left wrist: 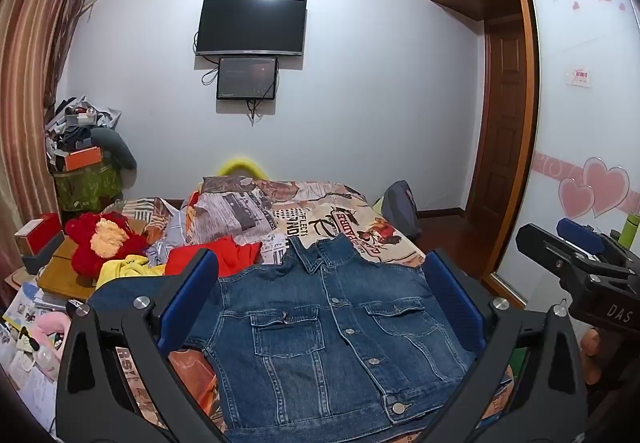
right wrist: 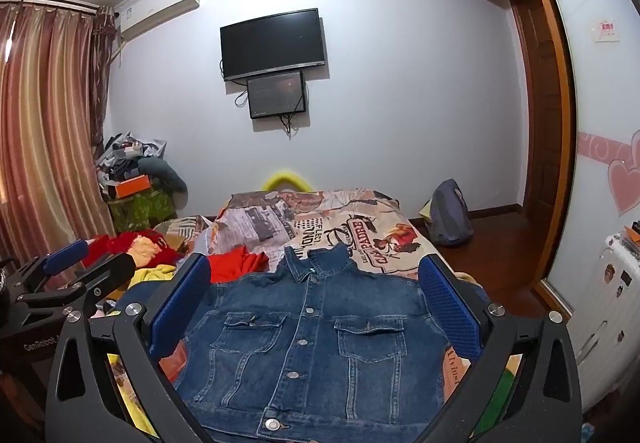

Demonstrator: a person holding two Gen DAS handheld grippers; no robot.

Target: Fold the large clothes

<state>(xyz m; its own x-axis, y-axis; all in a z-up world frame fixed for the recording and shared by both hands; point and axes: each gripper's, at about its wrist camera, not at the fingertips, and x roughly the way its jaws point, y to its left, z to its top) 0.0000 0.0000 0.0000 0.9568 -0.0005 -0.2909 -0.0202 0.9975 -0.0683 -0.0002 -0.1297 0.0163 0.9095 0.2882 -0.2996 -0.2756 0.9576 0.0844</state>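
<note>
A blue denim jacket (left wrist: 320, 331) lies flat and buttoned, front up, collar away from me, on the bed's patterned cover (left wrist: 352, 219). It also shows in the right wrist view (right wrist: 312, 339). My left gripper (left wrist: 320, 283) is open and empty, held above the jacket with its blue pads either side of the chest. My right gripper (right wrist: 316, 287) is open and empty too, likewise above the jacket. The right gripper shows at the right edge of the left wrist view (left wrist: 580, 255). The left gripper shows at the left edge of the right wrist view (right wrist: 68, 275).
Red cloth (left wrist: 224, 255) and yellow cloth (left wrist: 124, 269) lie left of the jacket, with a red plush toy (left wrist: 102, 243) beyond. A cluttered pile (left wrist: 84, 159) stands in the far left corner. A backpack (right wrist: 450, 213) sits on the floor right of the bed. A wardrobe (left wrist: 580, 103) stands at right.
</note>
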